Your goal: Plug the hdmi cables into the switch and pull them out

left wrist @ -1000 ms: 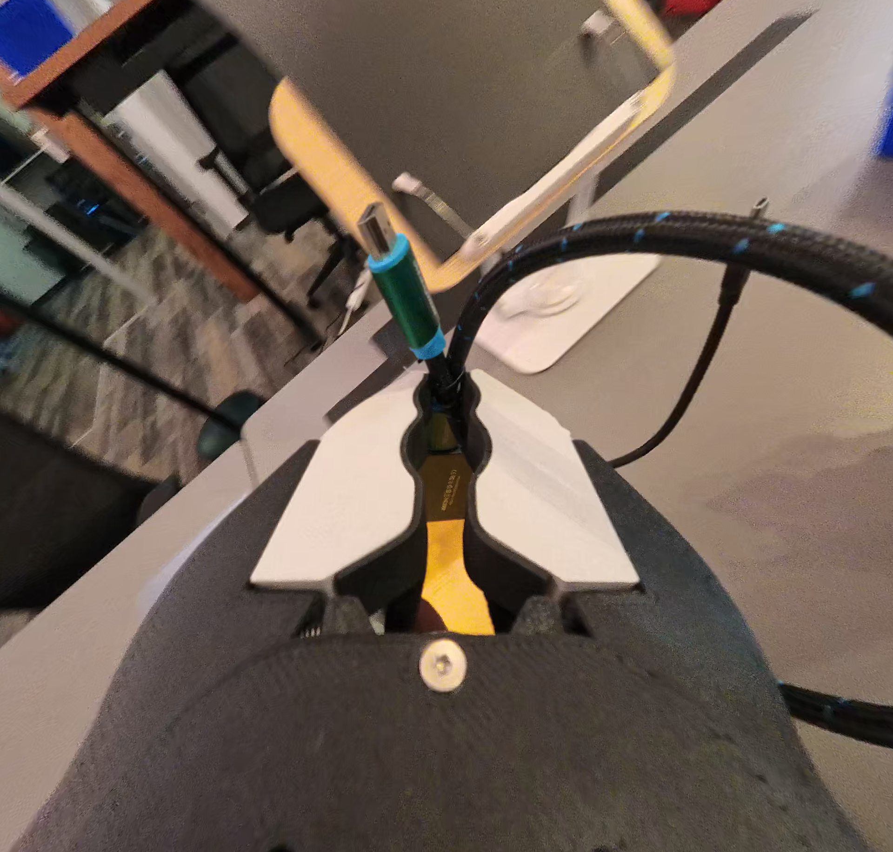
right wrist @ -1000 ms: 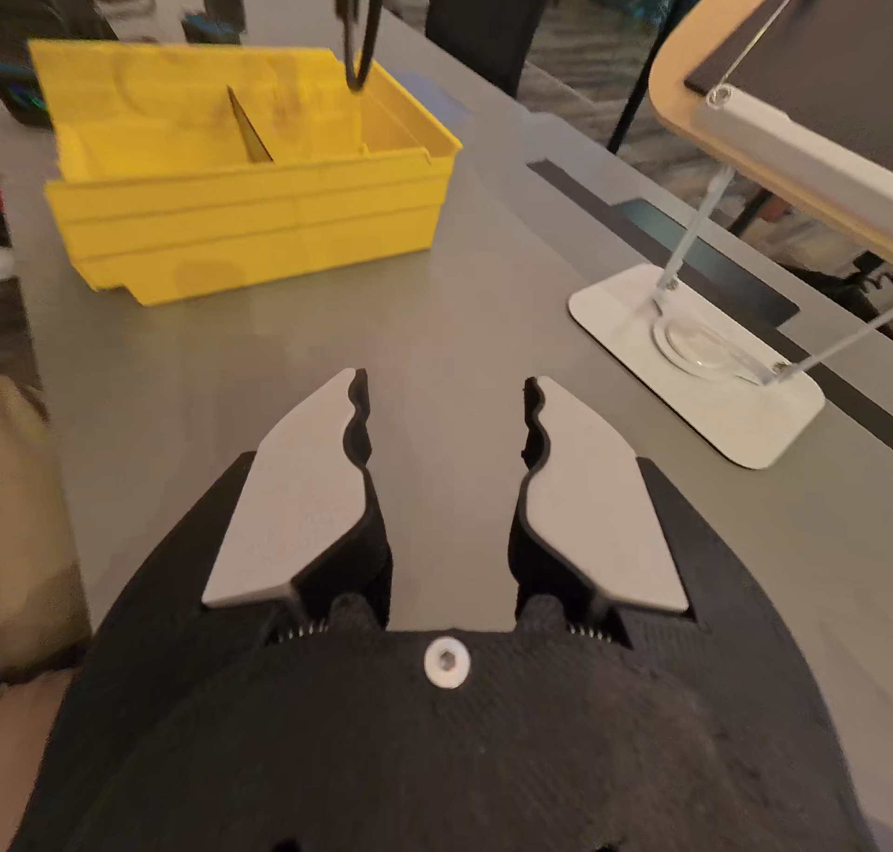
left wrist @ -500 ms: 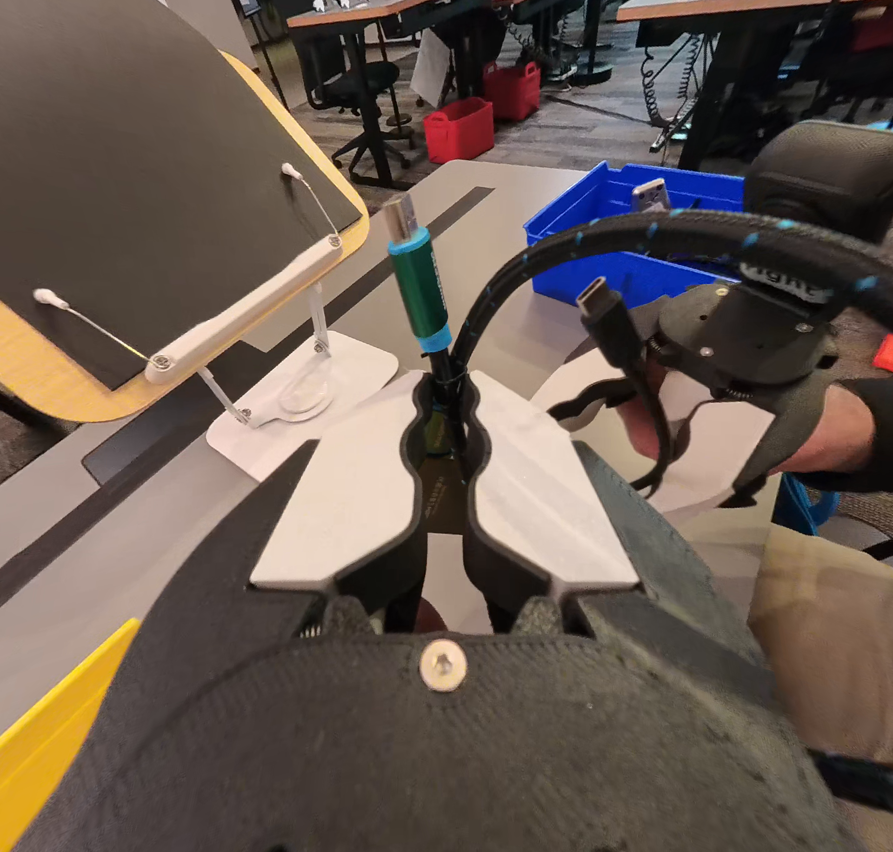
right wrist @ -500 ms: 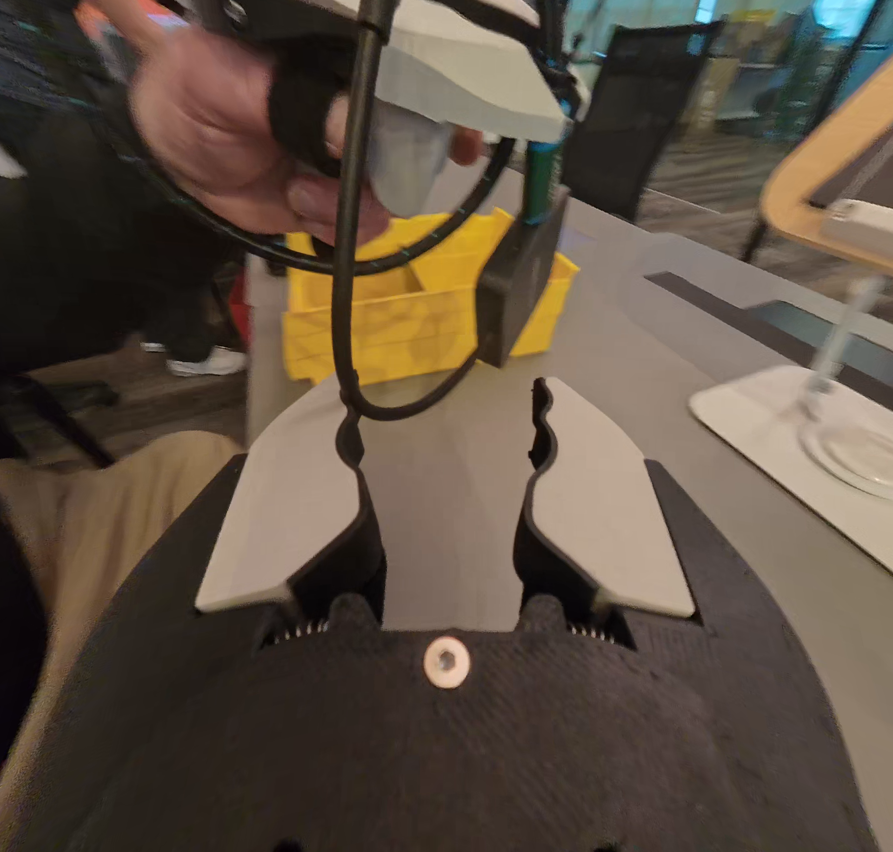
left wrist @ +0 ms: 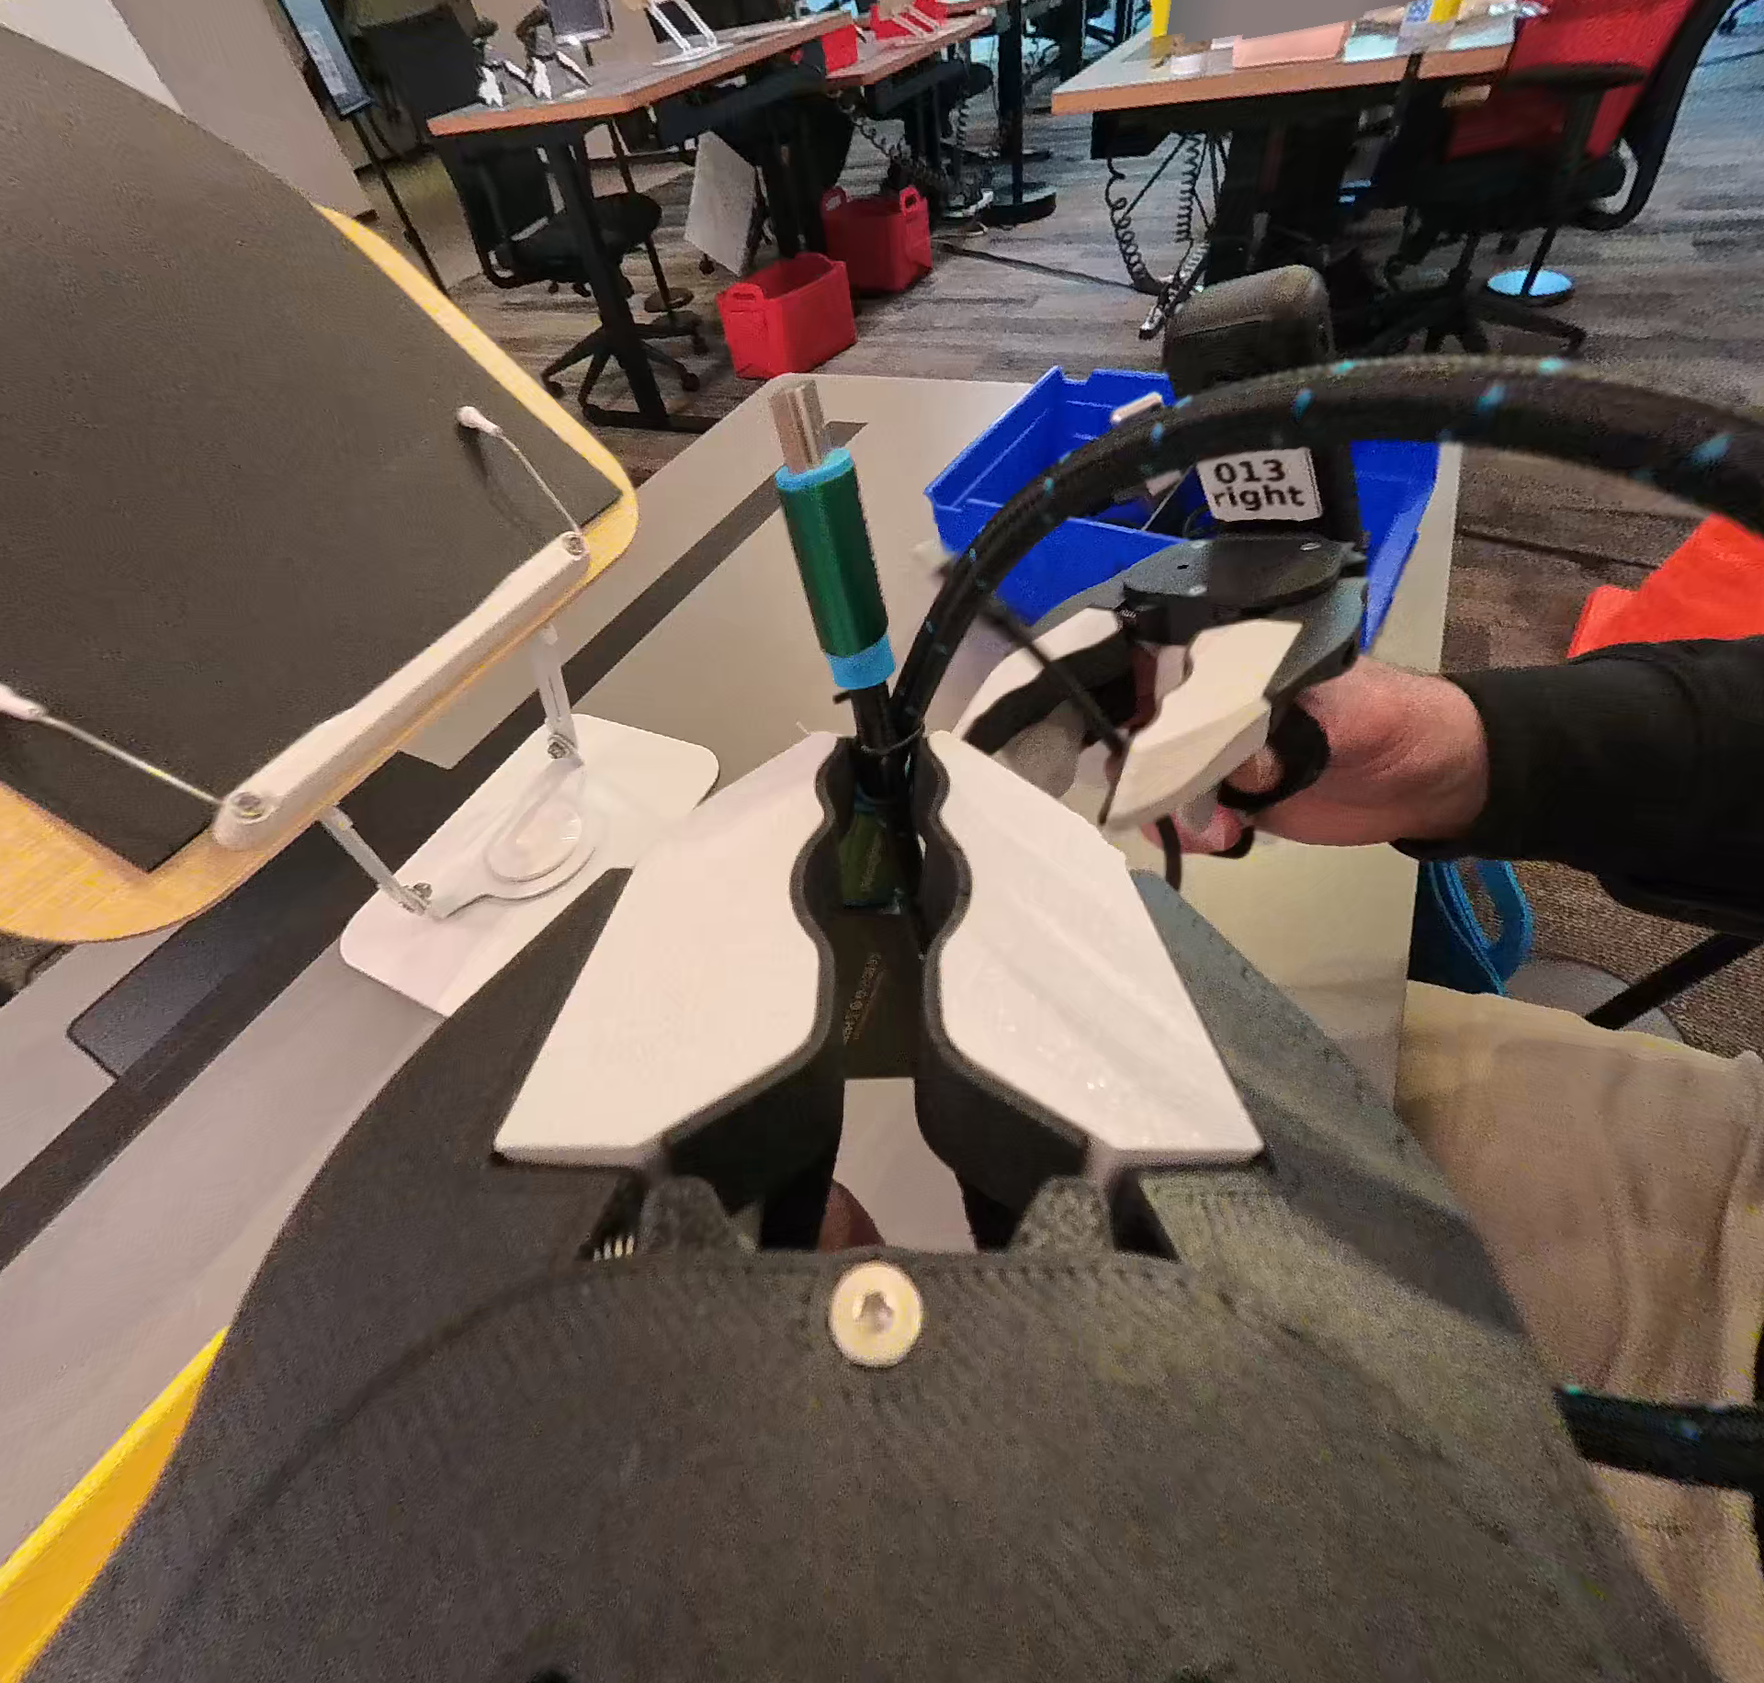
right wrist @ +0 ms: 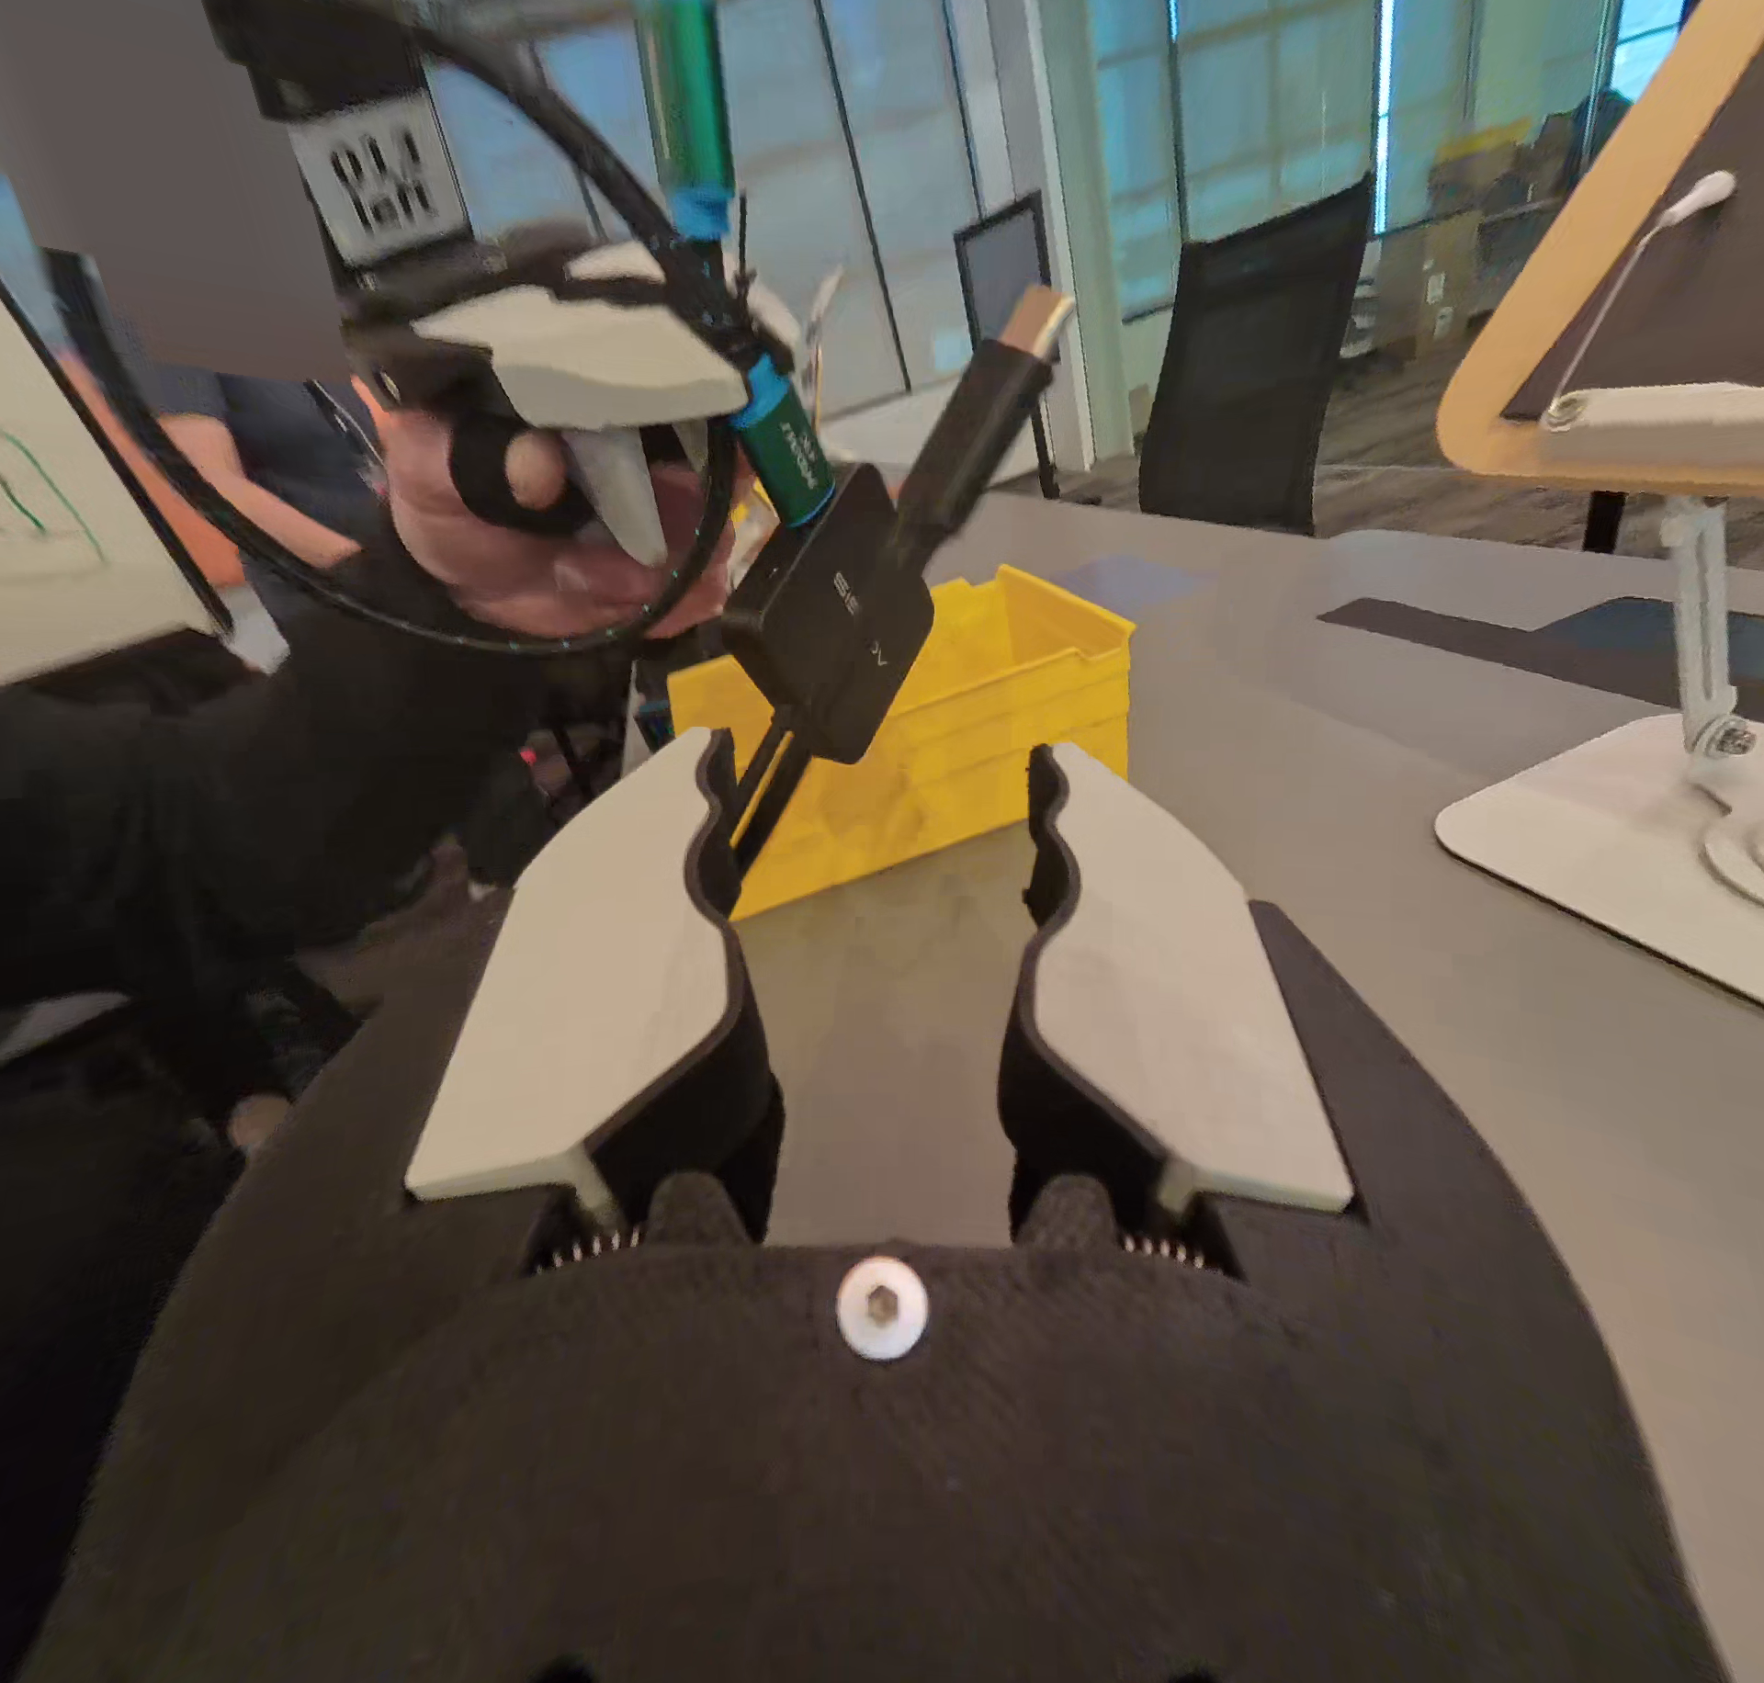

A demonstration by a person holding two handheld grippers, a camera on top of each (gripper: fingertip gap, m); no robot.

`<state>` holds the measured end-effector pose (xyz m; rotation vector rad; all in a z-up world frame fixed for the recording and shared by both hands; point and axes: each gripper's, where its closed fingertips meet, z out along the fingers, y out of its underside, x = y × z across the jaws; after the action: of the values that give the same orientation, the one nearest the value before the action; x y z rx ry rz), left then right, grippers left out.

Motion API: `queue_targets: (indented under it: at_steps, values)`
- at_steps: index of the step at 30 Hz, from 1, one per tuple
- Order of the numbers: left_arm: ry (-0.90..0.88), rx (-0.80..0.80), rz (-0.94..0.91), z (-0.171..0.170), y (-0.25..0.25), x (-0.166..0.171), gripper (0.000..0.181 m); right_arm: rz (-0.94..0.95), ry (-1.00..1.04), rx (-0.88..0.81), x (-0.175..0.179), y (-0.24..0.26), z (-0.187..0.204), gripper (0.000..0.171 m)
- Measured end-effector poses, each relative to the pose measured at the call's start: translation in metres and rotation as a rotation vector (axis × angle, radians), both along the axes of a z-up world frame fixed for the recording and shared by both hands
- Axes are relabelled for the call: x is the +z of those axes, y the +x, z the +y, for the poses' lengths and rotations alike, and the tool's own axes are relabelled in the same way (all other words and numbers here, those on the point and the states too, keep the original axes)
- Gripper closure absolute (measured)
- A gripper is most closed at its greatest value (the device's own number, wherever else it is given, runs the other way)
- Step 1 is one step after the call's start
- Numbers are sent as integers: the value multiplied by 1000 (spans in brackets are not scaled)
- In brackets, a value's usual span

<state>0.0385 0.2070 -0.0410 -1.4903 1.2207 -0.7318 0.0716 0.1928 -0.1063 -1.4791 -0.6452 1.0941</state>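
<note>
The left gripper is pinching the braided HDMI cable at frame centre; the right gripper is spread, the black switch hanging just above its fingers.

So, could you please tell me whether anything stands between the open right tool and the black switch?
Nothing separate does. The switch hangs just beyond the right tool, by a green plug gripped in the left tool. Only the switch's own thin cable trails past one fingertip.
</note>
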Motion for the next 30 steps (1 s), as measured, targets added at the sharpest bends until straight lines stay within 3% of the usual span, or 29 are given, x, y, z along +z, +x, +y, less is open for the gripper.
queue_targets:
  at_steps: [3,11,15,20,24,30]
  values:
    - [8,-29,13,-11,11,-6,170,-101,8,18,-11,-19,-4,111]
    - [26,-77,104,-25,19,-27,169,-144,-12,72,-18,-36,-7,102]
    - [25,-79,78,-24,12,-19,170,91,-45,186,5,-29,-13,106]
    - [14,-89,10,-18,-4,-4,170,250,-107,46,13,11,15,114]
    - [-8,-94,-32,-15,-8,1,170,155,-133,3,-4,10,22,114]
    - [21,-46,63,-15,8,-25,170,-107,-28,44,-12,-30,2,106]
